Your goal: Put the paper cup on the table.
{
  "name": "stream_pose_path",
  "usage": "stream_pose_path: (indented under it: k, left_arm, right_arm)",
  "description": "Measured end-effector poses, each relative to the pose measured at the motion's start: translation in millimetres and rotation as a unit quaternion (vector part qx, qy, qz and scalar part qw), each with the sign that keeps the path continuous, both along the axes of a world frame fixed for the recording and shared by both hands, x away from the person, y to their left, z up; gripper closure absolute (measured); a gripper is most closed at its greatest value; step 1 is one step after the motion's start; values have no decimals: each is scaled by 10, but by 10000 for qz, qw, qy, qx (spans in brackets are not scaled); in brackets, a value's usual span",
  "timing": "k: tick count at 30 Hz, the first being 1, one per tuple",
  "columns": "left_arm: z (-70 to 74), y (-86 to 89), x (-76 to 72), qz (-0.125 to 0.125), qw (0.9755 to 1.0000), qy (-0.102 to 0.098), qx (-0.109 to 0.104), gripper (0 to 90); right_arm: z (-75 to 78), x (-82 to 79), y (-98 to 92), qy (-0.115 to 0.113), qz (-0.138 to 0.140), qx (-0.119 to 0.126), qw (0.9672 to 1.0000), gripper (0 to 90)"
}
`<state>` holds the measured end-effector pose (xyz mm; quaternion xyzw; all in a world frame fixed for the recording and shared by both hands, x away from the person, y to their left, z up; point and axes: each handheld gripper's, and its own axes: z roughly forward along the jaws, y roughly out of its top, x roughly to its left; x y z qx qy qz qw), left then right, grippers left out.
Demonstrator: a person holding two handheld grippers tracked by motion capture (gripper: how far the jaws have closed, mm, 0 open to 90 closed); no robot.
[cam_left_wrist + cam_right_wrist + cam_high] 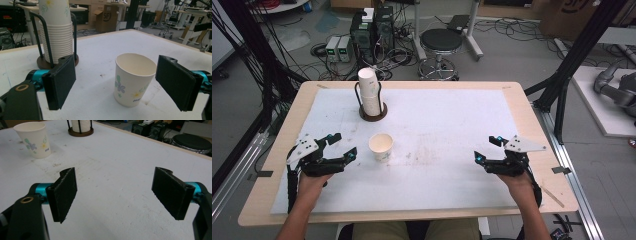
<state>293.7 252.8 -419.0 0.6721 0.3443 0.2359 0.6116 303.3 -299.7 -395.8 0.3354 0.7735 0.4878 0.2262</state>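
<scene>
A single paper cup with a flower print stands upright on the white mat, left of centre. Behind it a stack of paper cups sits in a dark wire holder. My left gripper is open just left of the single cup, its jaws wide apart. In the left gripper view the cup stands a little ahead of the open gripper, with the stack at the far left. My right gripper is open on the right side of the mat, nothing between its jaws; the cup is far off.
The white mat covers a wooden table, with light stains near its middle. Beyond the far edge stand a black stool and computer boxes among cables. A black frame post rises at the right.
</scene>
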Motion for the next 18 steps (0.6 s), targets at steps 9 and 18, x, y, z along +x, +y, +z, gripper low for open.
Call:
stream_pose_path:
  k: [9, 18]
  left_arm:
    - [-5, 7, 0, 19, 10000, 13, 14, 169]
    - [-9, 6, 10, 48, 10000, 8, 29, 169]
  right_arm:
    - [-7, 7, 0, -22, 17, -18, 10000, 207]
    - [-8, 15, -4, 5, 23, 15, 10000, 207]
